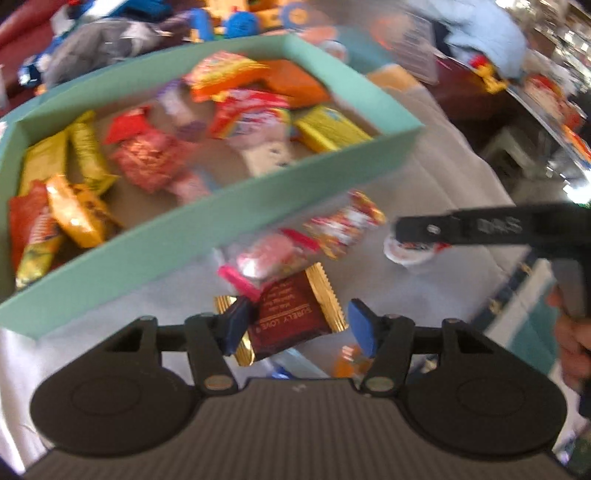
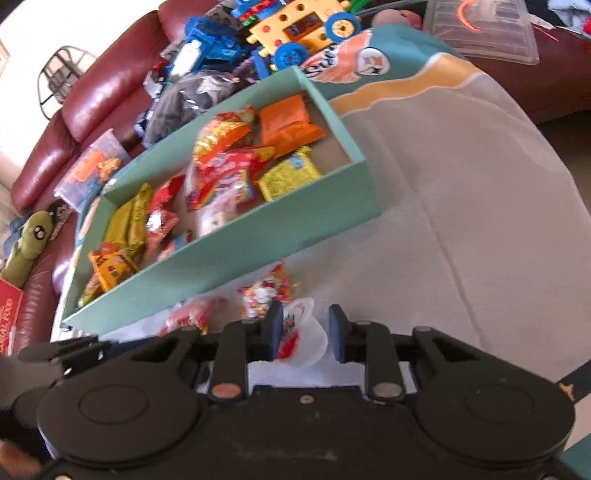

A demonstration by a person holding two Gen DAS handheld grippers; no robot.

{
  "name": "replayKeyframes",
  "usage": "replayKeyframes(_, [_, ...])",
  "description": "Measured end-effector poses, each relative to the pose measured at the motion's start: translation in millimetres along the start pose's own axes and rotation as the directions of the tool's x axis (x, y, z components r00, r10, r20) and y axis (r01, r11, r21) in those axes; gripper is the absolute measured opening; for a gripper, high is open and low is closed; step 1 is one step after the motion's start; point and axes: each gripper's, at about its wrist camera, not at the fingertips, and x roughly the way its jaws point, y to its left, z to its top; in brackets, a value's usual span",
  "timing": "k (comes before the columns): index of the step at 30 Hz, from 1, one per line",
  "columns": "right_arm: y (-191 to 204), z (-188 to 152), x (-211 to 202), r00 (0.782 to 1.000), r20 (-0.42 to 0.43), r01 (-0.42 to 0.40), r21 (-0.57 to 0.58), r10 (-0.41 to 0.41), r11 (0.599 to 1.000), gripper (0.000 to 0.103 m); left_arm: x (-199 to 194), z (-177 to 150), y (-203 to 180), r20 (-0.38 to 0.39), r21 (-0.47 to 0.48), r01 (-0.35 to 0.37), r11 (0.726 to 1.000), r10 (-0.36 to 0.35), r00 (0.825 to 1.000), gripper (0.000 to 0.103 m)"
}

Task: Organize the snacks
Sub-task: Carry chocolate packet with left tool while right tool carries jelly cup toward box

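A teal box [image 1: 207, 236] [image 2: 258, 236] holds several snack packets. My left gripper [image 1: 297, 326] is open, its blue pads either side of a maroon and gold packet [image 1: 291, 317] lying on the cloth in front of the box. Beyond it lie a pink candy packet [image 1: 269, 254] and a red and white packet [image 1: 343, 225] [image 2: 266, 295]. My right gripper [image 2: 304, 332] [image 1: 406, 229] is open over a small white jelly cup [image 2: 306, 339] [image 1: 406, 253]; the cup sits between its pads, and I cannot tell whether they touch it.
A grey cloth [image 2: 461, 206] covers the table. Toy blocks [image 2: 295, 33], a grey bundle [image 2: 192, 99] and a clear lid [image 2: 480, 29] lie behind the box. A red leather sofa [image 2: 85, 107] stands at the left. Another red packet [image 2: 192, 317] lies by the box.
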Motion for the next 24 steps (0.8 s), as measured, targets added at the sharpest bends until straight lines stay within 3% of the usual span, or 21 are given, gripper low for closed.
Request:
replayKeyframes(4, [-8, -5, -1, 1.0, -0.005, 0.004, 0.018, -0.004, 1.0, 0.024, -11, -5, 0, 0.03, 0.021, -0.038, 0.999, 0.038, 0.999, 0.06])
replayKeyframes(7, [-8, -7, -2, 1.0, -0.002, 0.002, 0.008, -0.002, 1.0, 0.025, -8, -4, 2, 0.014, 0.047, -0.08, 0.996, 0.08, 0.997, 0.07])
replayKeyframes(9, [-7, -8, -3, 1.0, -0.001, 0.002, 0.005, -0.002, 1.0, 0.026, -4, -4, 2, -0.014, 0.04, -0.097, 0.994, 0.098, 0.995, 0.084])
replayKeyframes(14, [-4, -11, -3, 1.0, 0.01, 0.001, -0.009, -0.001, 1.0, 0.026, 17, -7, -8, -0.067, 0.042, -0.166, 0.985, 0.169, 0.983, 0.091])
replayKeyframes(16, [-5, -12, -5, 1.0, 0.01, 0.0, -0.025, 0.0, 1.0, 0.028, 21, -8, -8, -0.06, 0.015, -0.163, 0.986, 0.164, 0.985, 0.095])
replayKeyframes(17, [-4, -14, -6, 1.0, 0.01, 0.001, -0.034, -0.001, 0.999, 0.029, 20, -7, -8, -0.05, 0.013, -0.158, 0.987, 0.159, 0.986, 0.088])
replayKeyframes(18, [-4, -16, -7, 1.0, 0.012, 0.002, -0.044, -0.002, 0.999, 0.03, 18, -8, -10, -0.036, 0.021, -0.154, 0.988, 0.155, 0.987, 0.071])
replayKeyframes(19, [-4, -18, -8, 1.0, 0.013, 0.004, -0.052, -0.003, 0.999, 0.03, 15, -7, -12, -0.018, 0.036, -0.148, 0.988, 0.148, 0.989, 0.061])
replayKeyframes(20, [-3, -19, -9, 1.0, 0.015, 0.006, -0.059, -0.005, 0.998, 0.03, 13, -7, -15, -0.011, 0.047, -0.137, 0.99, 0.137, 0.99, 0.042])
replayKeyframes(21, [-2, -20, -9, 1.0, 0.018, 0.01, -0.068, -0.009, 0.998, 0.03, 12, -6, -16, -0.012, 0.05, -0.122, 0.991, 0.123, 0.992, 0.031])
replayKeyframes(24, [1, -22, -9, 1.0, 0.025, 0.021, -0.085, -0.019, 0.996, 0.03, 8, -7, -18, -0.018, 0.039, -0.067, 0.997, 0.068, 0.998, 0.015])
